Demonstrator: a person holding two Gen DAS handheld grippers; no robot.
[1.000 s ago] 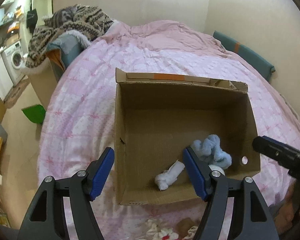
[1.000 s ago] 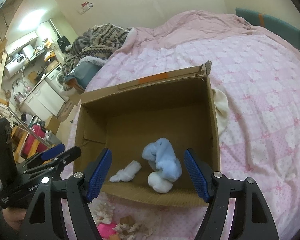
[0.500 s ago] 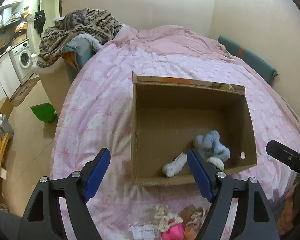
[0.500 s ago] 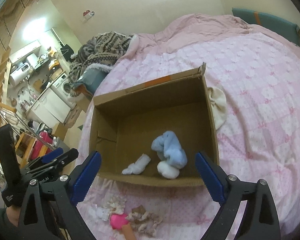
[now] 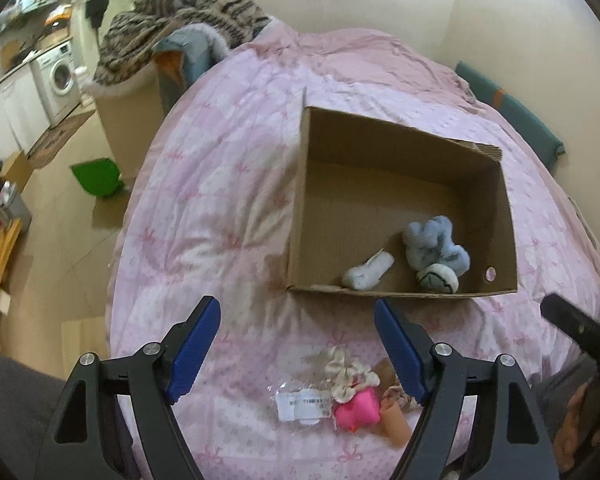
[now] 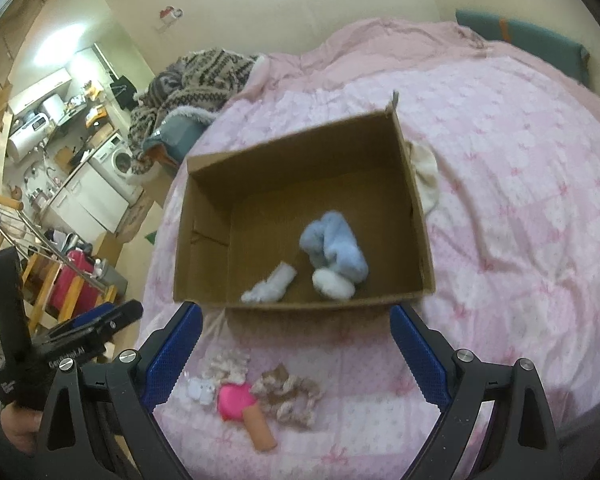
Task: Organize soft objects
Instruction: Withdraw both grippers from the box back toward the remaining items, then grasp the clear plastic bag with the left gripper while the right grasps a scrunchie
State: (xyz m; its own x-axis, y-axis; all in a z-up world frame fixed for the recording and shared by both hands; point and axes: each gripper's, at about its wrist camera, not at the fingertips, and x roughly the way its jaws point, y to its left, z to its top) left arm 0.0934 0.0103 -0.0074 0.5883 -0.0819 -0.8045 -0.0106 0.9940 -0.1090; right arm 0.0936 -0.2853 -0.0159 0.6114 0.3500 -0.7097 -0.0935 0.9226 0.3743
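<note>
An open cardboard box [image 5: 308, 184] [image 6: 204, 232] sits on the pink bed. Inside lie a blue fluffy sock bundle [image 5: 436, 242] [image 6: 336, 248], a white sock [image 5: 368, 270] [image 6: 270, 284] and a white rolled sock [image 5: 438, 278] [image 6: 334, 284]. In front of the box lies a small pile: a pink soft object [image 5: 356, 406] [image 6: 236, 398], frilly cloth pieces [image 5: 346, 370] [image 6: 292, 392], a tan piece [image 6: 258, 426] and a clear packet [image 5: 300, 402]. My left gripper [image 5: 298, 340] is open and empty above the pile. My right gripper [image 6: 296, 344] is open and empty over the pile.
A cream cloth [image 6: 424, 172] lies by the box's right wall. A patterned blanket heap [image 5: 180, 24] sits on a bin at the bed's far left. The floor, a green dustpan [image 5: 96, 178] and a washing machine [image 5: 62, 80] are at left.
Both grippers have pulled back from the box toward the bed's near edge. The pile of soft items has come into fuller view. Both stay open and empty.
</note>
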